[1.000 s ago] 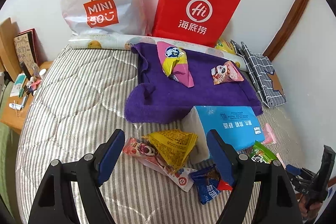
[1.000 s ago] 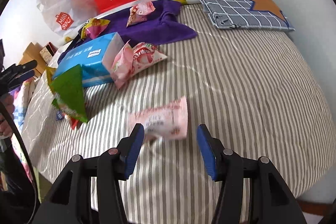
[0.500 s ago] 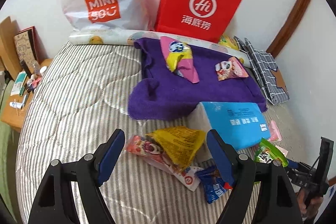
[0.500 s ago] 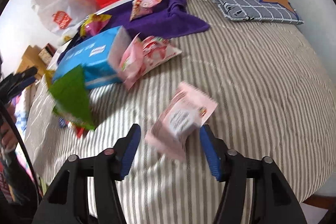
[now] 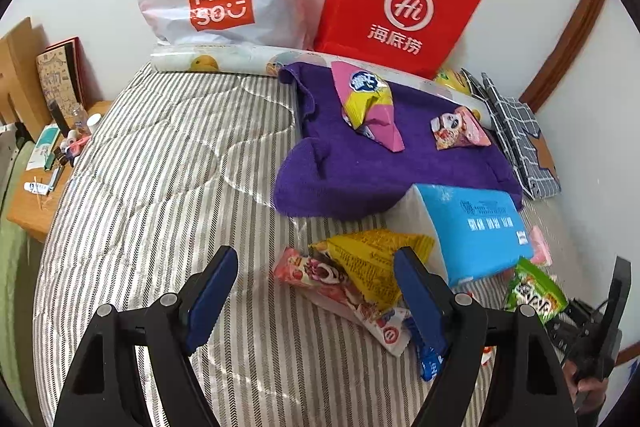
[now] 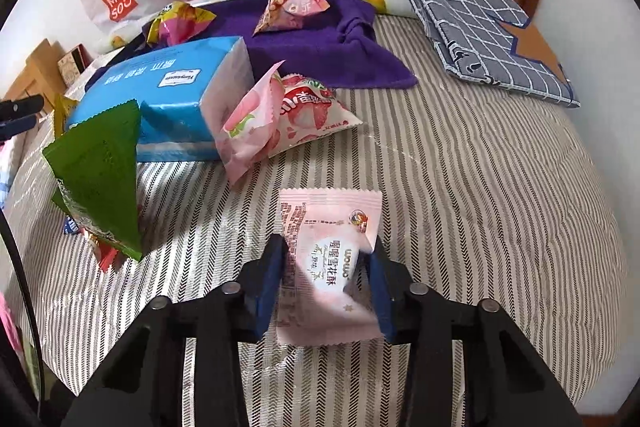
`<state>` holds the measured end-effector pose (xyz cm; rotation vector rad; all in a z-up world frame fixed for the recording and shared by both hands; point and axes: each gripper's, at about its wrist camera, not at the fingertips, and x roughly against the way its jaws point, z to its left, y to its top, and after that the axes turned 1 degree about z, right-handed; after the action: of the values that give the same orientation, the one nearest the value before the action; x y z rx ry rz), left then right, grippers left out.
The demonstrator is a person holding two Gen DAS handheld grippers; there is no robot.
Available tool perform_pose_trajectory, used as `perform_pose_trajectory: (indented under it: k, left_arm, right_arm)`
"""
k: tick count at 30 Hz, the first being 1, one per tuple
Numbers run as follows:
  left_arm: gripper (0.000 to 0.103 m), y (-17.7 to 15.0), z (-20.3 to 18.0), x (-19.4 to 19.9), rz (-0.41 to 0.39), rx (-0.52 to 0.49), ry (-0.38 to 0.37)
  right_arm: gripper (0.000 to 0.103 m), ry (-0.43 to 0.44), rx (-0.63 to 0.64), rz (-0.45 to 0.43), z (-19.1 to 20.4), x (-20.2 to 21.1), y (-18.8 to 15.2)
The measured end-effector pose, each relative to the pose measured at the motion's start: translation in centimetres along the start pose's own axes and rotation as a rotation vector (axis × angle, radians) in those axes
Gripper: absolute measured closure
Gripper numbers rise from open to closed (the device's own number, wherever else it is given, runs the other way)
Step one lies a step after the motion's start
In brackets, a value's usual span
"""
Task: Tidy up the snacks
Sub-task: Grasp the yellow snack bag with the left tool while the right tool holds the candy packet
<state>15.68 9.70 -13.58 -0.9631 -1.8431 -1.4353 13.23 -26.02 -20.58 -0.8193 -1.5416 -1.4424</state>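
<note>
Now the right gripper point(image 6: 326, 277) is closing on the pale pink snack packet point(image 6: 328, 259), which sits between its jaws on the striped bedcover point(image 6: 480, 187), long axis running straight ahead, top seam pointing away. The puffy wrapper could squirt out or crumple if pinched off-centre. The left gripper point(image 5: 316, 291) hangs open, nothing gripped, the yellow packet point(image 5: 372, 259) just ahead.
</note>
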Motion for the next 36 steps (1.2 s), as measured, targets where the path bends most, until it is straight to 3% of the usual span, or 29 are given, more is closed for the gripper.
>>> perform_pose_trajectory:
  k: [8, 20, 23, 26, 29, 36]
  left_arm:
    - [0.024, -0.8, -3.3, -1.2, 0.011, -0.113, -0.029]
    - [0.024, -0.8, -5.4, -4.6, 0.036, -0.205, 0.107]
    - [0.027, -0.8, -5.8, -5.7, 0.051, -0.232, 0.171]
    - [0.048, -0.7, -5.8, -6.1, 0.069, -0.235, 0.134]
    - [0.057, -0.9, -5.8, -5.7, 0.058, -0.245, 0.113]
    - [0.058, -0.8, -4.3, -3.2, 0.026, -0.177, 0.023]
  right_arm:
    - [0.066, -0.001, -0.044, -0.044, -1.2, -0.1, -0.1]
    - [0.065, -0.008, -0.038, -0.079, -1.5, 0.0, -0.8]
    - [0.065, -0.004, -0.037, -0.087, -1.6, 0.1, -0.9]
    - [0.066, -0.009, -0.028, -0.086, -1.5, 0.2, -0.9]
    - [0.067, 0.0, -0.027, -0.083, -1.5, 0.3, -0.9]
    - [0.067, 0.021, -0.059, -0.111, -1.8, 2.0, -0.6]
